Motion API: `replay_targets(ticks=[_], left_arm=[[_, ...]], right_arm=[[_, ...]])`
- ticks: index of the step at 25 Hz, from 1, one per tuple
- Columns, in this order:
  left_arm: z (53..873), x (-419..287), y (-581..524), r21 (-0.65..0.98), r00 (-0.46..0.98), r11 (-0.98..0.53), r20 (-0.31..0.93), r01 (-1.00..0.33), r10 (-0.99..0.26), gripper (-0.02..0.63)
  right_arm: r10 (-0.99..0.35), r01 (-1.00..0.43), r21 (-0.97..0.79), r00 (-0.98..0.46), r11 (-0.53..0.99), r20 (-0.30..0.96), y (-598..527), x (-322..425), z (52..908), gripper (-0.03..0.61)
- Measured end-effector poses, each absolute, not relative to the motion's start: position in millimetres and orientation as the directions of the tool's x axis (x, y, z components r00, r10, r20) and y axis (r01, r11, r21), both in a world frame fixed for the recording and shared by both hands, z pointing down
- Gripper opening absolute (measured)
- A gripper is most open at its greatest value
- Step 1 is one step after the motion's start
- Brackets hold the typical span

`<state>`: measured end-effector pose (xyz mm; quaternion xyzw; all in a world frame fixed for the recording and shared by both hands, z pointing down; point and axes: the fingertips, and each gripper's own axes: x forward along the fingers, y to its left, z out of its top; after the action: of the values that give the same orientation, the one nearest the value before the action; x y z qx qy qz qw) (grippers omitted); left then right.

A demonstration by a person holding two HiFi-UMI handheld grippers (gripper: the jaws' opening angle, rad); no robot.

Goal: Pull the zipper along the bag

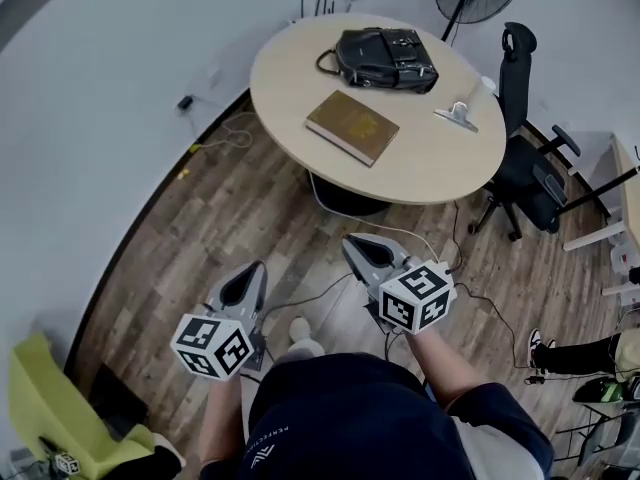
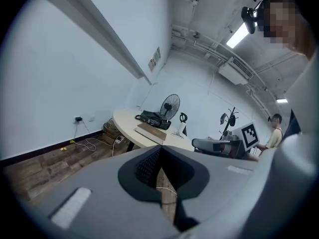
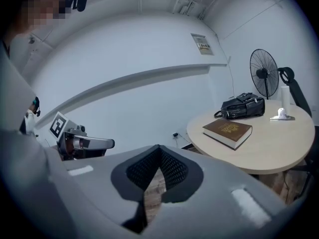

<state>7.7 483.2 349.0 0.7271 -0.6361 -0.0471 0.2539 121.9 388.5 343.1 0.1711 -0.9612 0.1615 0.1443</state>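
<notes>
Head view
- Bag [image 1: 385, 58]: black, lying flat on the far part of the round table [image 1: 430, 168]; its long axis runs left to right across the picture, with the handle loop at its left end. You cannot make out the zipper from here.
- Book [image 1: 352, 126]: brown, lying on the table just nearer to you than the bag, apart from it.
- Surroundings: a white clip-like item [image 1: 457, 114] right of the book; an office chair [image 1: 525, 148] at the table's right edge; cables [image 1: 320, 293] on the wood floor between you and the table.
- Your left gripper [image 1: 255, 266] and right gripper [image 1: 350, 240]: both over the floor, pointing towards the table, well short of it.

Left gripper view
- Claw: jaws together, nothing between them.
- Bag [image 2: 155, 118]: far ahead on the table, in front of a fan [image 2: 170, 105].

Right gripper view
- Claw: jaws together, nothing between them.
- Bag [image 3: 242, 106]: up and right of the jaws, beyond the book [image 3: 228, 131], handle end to the left.
</notes>
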Motion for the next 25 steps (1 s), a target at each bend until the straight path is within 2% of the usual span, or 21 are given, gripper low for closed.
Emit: replay_targets(ticks=[12,25], left_arm=[[356,-62,430,0.435,0.217,-0.087,0.260,-0.896,-0.941,0.015],[347,-97,272,0.372,0.329,-0.223,0.250,-0.901,-0.911,0.015]], right_arm=[[-0.336,-0.423,-0.206,-0.872,0.882,0.356,331,57,347,0.003],[-0.424,-0.494,-0.178,-0.846,0.851,0.325,184,21,347,0.003]])
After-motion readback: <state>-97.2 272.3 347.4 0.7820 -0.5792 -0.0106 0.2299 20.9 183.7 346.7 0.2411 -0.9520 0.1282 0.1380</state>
